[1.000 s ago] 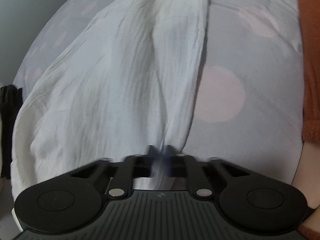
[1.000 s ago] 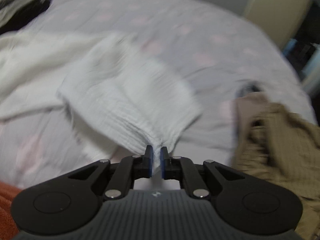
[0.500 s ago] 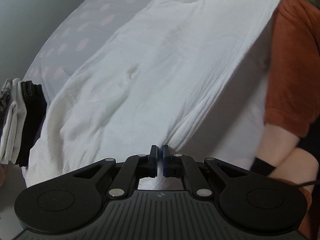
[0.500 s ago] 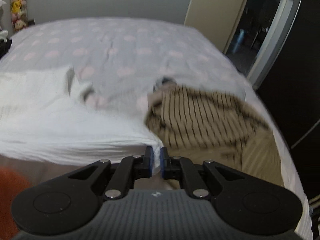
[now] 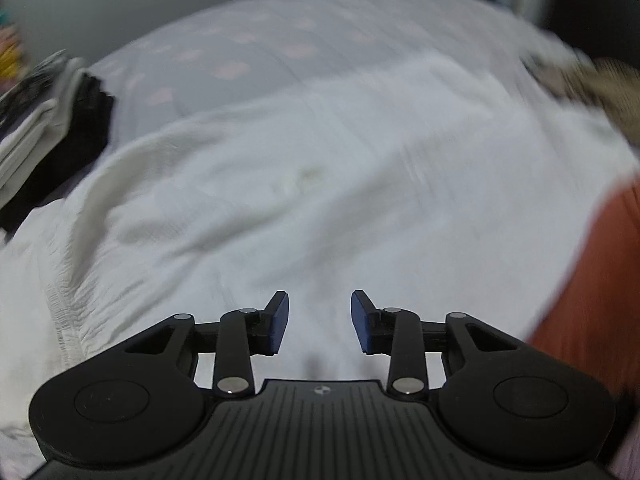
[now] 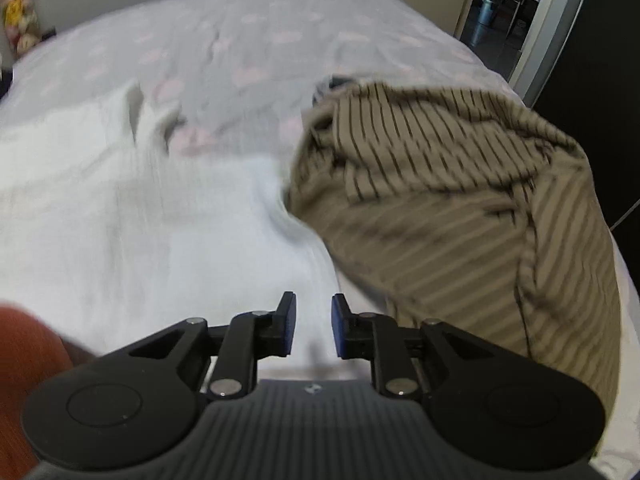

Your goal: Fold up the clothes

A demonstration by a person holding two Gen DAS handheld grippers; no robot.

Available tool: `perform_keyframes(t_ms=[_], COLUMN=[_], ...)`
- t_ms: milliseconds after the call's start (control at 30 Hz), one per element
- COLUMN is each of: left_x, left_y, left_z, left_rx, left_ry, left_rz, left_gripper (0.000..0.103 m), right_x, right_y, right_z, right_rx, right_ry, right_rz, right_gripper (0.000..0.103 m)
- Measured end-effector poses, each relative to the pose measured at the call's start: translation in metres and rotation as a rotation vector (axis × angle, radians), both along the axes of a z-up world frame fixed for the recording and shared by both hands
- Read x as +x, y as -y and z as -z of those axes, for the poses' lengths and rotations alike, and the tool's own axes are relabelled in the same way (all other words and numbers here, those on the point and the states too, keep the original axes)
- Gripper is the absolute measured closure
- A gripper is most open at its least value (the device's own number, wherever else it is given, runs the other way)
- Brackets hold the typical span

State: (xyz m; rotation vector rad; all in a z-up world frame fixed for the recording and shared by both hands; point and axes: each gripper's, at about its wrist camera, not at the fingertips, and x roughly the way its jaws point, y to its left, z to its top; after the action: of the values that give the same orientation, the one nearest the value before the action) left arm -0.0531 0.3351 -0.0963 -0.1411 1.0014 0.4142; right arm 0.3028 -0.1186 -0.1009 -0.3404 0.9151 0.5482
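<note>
While both the left tool and right tool are opening, empty, over the white garment on the bed, the release seems finished; next comes regrasping an edge.

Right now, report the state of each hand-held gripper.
Left hand-held gripper: opening, nothing pinched, above the crinkled white cotton garment.
Right hand-held gripper: opening, nothing pinched, above the same garment.

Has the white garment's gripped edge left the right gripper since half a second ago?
Yes. The right gripper is opening; the white garment lies flat beside the striped shirt.
</note>
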Motion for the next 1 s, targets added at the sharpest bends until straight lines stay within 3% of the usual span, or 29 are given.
perform_keyframes(t_ms=[67,167,233,333,433,567,733,1000], left_x=[0.012,0.034,0.037,0.038,0.037,0.044,0.039,0.033], left_y=[-0.014,-0.037,-0.052,-0.069,-0.077,-0.096,-0.127,-0.141], left_z=[0.001,0.010,0.017,0.032,0.048,0.064,0.079,0.081], left_rx=[0.028,0.079,0.055,0.043,0.111,0.215,0.131,0.131], left_ry=[0.040,0.064,0.131,0.210,0.225,0.184,0.184,0.190], left_rz=[-0.087,-0.264,-0.329,-0.410,-0.426,-0.432,-0.530,-0.581], left_gripper=[0.061,0.061,0.061,0.061,0.061,0.061,0.061,0.061], right_x=[0.006,0.013,0.015,0.023,0.031,0.041,0.060,0.089], right_y=[-0.017,-0.050,-0.073,-0.106,-0.139,-0.186,-0.242,-0.290], right_z=[-0.004,-0.006,-0.004,-0.010,-0.012,-0.008,0.008,0.039], right_rx=[0.021,0.013,-0.005,-0.005,-0.007,-0.028,-0.039,0.090], right_ry=[0.013,0.059,0.106,0.142,0.151,0.163,0.122,0.033], right_rz=[0.010,0.029,0.039,0.012,-0.008,-0.038,-0.063,-0.043], right_gripper=[0.071,0.069,0.069,0.061,0.049,0.047,0.045,0.046])
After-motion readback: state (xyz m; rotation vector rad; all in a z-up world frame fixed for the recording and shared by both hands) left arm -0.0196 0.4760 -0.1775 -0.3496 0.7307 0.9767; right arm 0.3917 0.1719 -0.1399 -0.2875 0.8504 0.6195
